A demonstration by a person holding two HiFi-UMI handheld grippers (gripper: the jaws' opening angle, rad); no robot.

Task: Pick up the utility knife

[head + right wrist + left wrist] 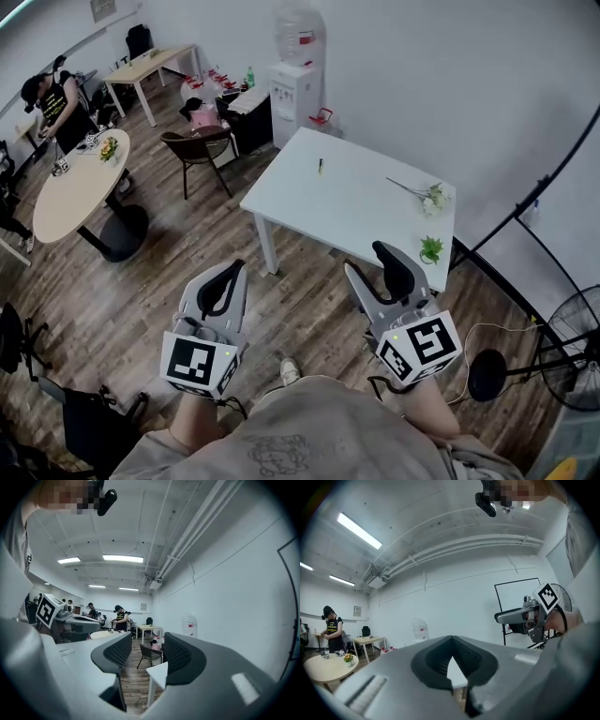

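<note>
The utility knife (320,166) is a small dark object lying on the far part of the white table (309,211), well ahead of both grippers. My left gripper (234,270) is held in the air over the wooden floor, short of the table's near left corner. Its jaws meet at the tips and hold nothing (451,639). My right gripper (371,264) hovers by the table's near edge. It is open with a clear gap between its pads (147,648). Neither gripper view shows the knife.
A flower sprig (427,195) and a small green plant (430,248) lie on the table's right side. A water dispenser (295,89) and a brown chair (199,150) stand behind the table. A round table (75,187) with a person (56,103) is at the left, a fan (577,347) at the right.
</note>
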